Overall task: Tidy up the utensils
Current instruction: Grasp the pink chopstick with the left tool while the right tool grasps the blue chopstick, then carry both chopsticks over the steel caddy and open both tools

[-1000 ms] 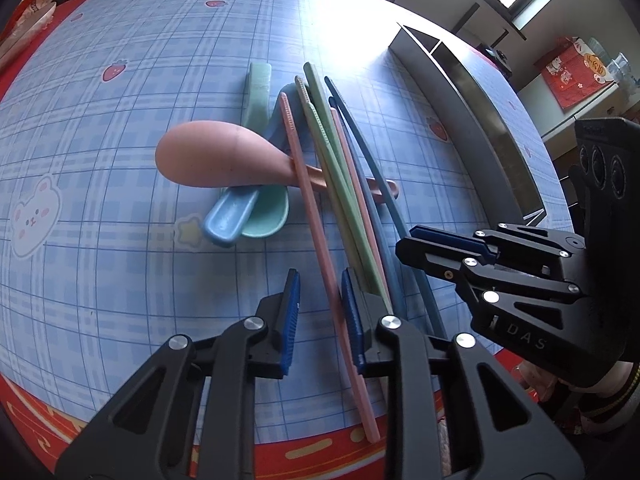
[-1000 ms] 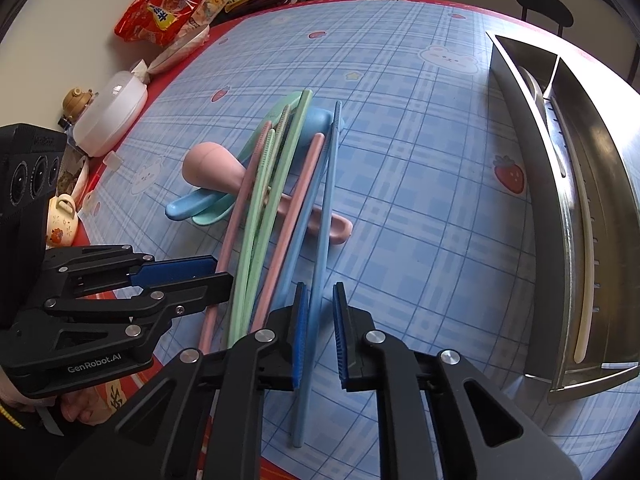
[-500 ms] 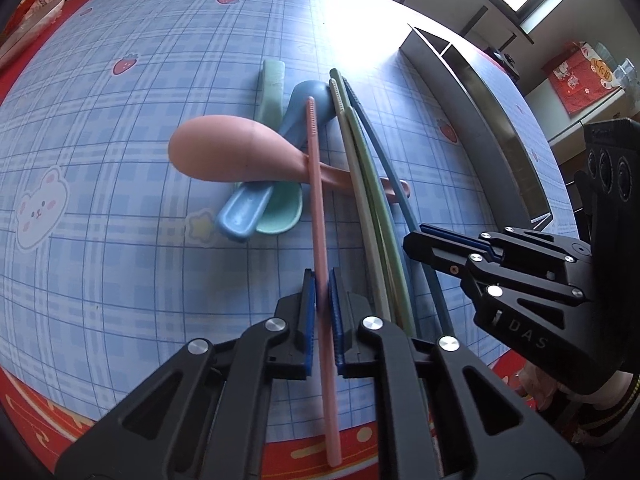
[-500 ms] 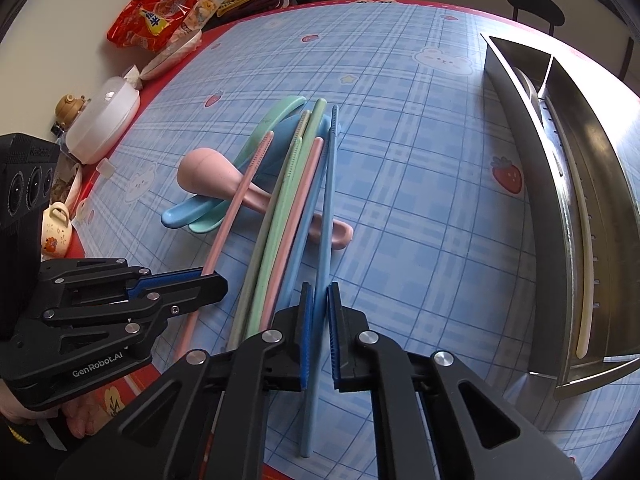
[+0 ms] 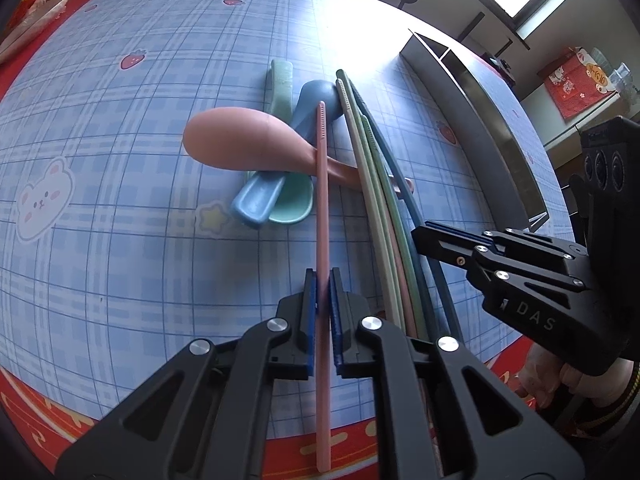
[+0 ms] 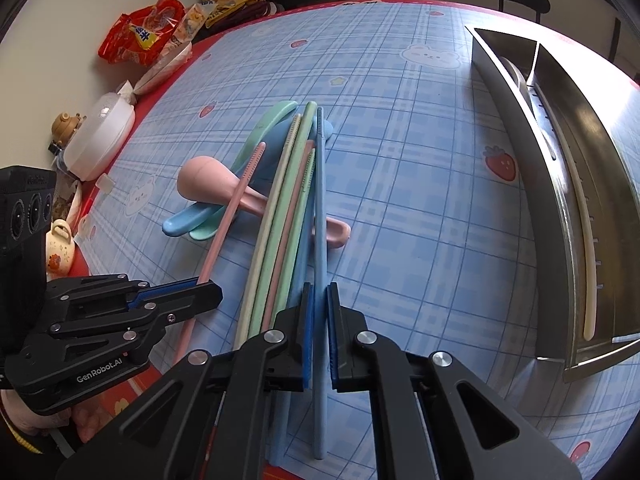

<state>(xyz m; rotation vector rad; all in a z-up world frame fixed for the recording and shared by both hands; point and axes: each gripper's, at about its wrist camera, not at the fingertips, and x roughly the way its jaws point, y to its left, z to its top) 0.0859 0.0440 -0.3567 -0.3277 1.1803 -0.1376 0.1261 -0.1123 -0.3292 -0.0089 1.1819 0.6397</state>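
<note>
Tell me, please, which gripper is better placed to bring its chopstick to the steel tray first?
Probably the right gripper. It is shut on the blue chopstick at the pile's edge nearest the steel tray. The left gripper, shut on the pink chopstick, is on the pile's far side.

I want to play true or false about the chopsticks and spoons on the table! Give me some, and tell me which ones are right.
1. The left gripper is shut on a pink chopstick. True.
2. The right gripper is holding a green chopstick. False: it is shut on a blue chopstick.
3. The pink spoon lies on top of the blue spoon and the green spoon. True.
4. The metal tray is empty. False: a cream-coloured chopstick lies in it.
5. All the spoons are in the tray. False: these three are on the table.
</note>
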